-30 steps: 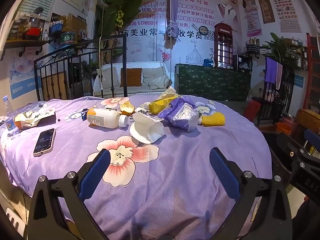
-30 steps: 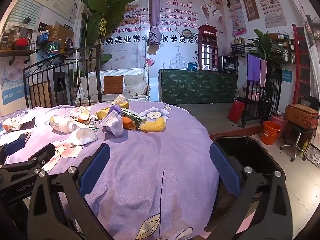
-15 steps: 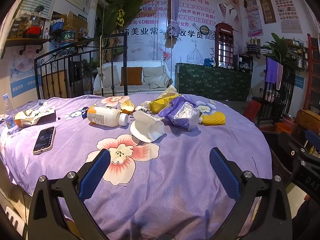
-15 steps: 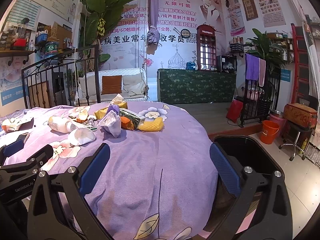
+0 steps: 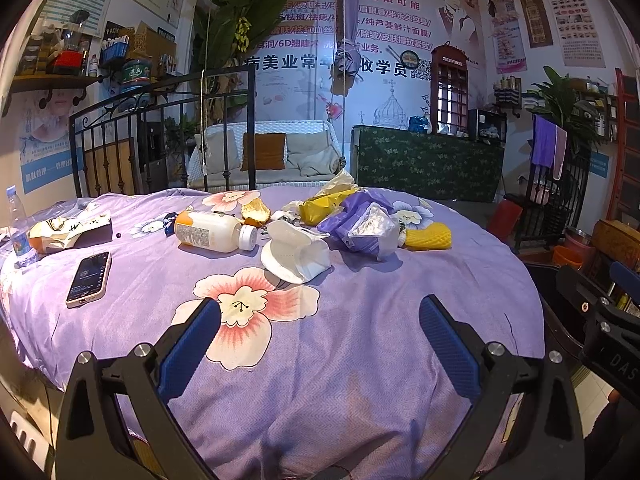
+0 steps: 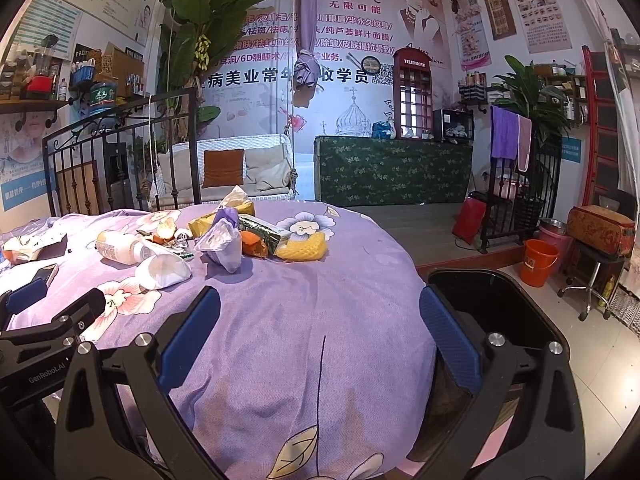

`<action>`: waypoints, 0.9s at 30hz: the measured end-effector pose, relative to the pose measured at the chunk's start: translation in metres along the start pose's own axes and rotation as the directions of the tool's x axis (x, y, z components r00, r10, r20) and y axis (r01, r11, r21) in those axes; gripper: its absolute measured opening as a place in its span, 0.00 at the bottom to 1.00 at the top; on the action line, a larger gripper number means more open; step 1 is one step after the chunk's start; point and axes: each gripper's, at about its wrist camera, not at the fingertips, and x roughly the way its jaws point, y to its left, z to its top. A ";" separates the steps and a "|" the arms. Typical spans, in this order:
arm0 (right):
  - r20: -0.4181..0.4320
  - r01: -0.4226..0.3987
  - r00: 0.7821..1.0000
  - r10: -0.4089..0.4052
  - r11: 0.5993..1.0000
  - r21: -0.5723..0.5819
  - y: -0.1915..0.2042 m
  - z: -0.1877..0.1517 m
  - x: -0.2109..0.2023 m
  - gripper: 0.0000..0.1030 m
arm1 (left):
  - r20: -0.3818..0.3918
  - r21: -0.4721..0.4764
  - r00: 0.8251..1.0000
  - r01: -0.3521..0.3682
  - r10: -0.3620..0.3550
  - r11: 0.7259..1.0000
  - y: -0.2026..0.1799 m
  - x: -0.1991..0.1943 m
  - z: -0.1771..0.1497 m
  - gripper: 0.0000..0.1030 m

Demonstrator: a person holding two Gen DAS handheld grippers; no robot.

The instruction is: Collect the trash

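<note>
A heap of trash lies mid-table on the purple flowered cloth point(image 5: 360, 340): a white bottle with an orange label point(image 5: 214, 231) on its side, a crushed white paper cup point(image 5: 296, 254), a purple foil bag point(image 5: 362, 224), a yellow wrapper point(image 5: 324, 204), a yellow foam net point(image 5: 428, 236) and orange peel point(image 5: 256, 212). My left gripper point(image 5: 318, 334) is open and empty, above the cloth short of the cup. My right gripper point(image 6: 318, 334) is open and empty over the table's right edge. A black bin point(image 6: 492, 312) stands beside the table under its right finger.
A phone point(image 5: 89, 278) lies at the left, with a snack bag point(image 5: 64, 230) and a water bottle point(image 5: 16, 228) beyond it. An iron railing point(image 5: 160, 136) stands behind the table. An orange bucket point(image 6: 538, 262) and a stool point(image 6: 592, 276) stand on the floor at right.
Both grippers have drifted slightly; the views are nearly the same. Nothing on the table has moved.
</note>
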 end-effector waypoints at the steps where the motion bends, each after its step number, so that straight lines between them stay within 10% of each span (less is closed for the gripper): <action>1: 0.000 0.000 1.000 0.000 1.000 0.001 0.000 0.000 0.000 0.96 | 0.000 0.000 1.000 0.000 0.000 1.000 0.000 0.000 0.000 0.95; 27: -0.009 0.007 1.000 -0.007 1.000 0.007 0.000 -0.001 0.002 0.96 | -0.008 -0.003 1.000 -0.001 0.001 1.000 0.001 0.005 -0.004 0.95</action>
